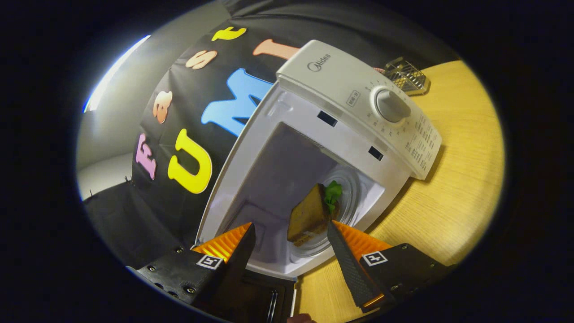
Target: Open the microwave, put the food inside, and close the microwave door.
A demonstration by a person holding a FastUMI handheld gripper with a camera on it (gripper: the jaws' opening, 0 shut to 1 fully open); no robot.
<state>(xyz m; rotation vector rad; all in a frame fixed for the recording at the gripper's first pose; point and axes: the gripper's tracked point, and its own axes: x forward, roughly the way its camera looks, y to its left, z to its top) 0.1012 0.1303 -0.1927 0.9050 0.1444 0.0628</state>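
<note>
wood table (453, 179), wire rack (406, 75) behind, far edge

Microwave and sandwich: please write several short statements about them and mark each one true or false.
1. The microwave door is open. True.
2. The sandwich lies on the wooden table. False: it rests on the glass turntable inside the microwave.
3. The gripper is shut on the sandwich. False: its fingers are spread, and the sandwich is just ahead of them and free.
4. Green lettuce shows at one edge of the sandwich. True.
5. The microwave has two round knobs. False: one round knob is visible on its control panel.
6. A metal wire rack stands on the table beyond the microwave. True.
</note>
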